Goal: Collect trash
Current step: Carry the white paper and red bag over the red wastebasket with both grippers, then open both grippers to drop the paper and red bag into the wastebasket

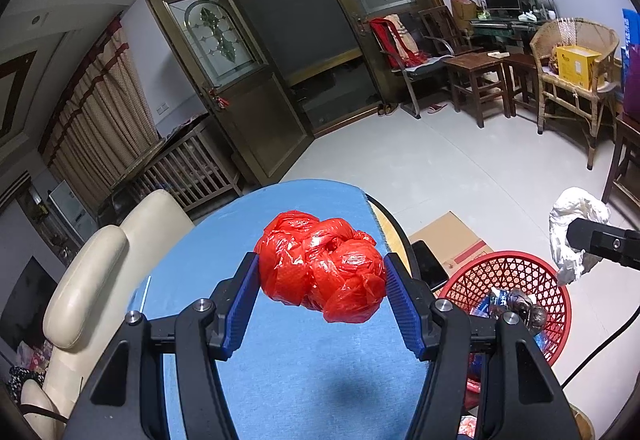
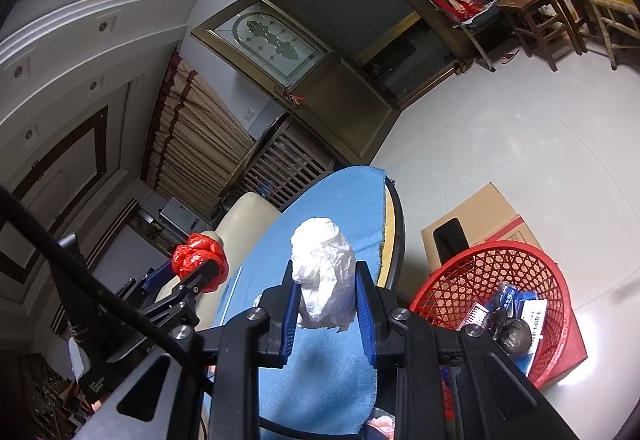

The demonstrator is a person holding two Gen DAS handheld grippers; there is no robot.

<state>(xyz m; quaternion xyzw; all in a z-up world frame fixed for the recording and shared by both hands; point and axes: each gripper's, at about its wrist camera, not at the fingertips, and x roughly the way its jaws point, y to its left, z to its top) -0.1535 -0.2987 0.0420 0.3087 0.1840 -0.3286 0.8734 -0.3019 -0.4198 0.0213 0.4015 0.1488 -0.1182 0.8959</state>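
Red crumpled bag [image 1: 322, 264] sits clamped in your left claw [image 1: 320, 280]; your right claw [image 2: 326, 298] grips a white bag [image 2: 326, 276] above the blue tabletop [image 2: 332, 368], beside the red basket [image 2: 456, 280]

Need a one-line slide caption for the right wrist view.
Right gripper holds a crumpled white plastic bag above the blue tablecloth, red trash basket alongside.

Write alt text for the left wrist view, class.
The left tongs grip a crumpled red plastic bag above a blue tablecloth. To the right, a red basket on the floor holds trash.
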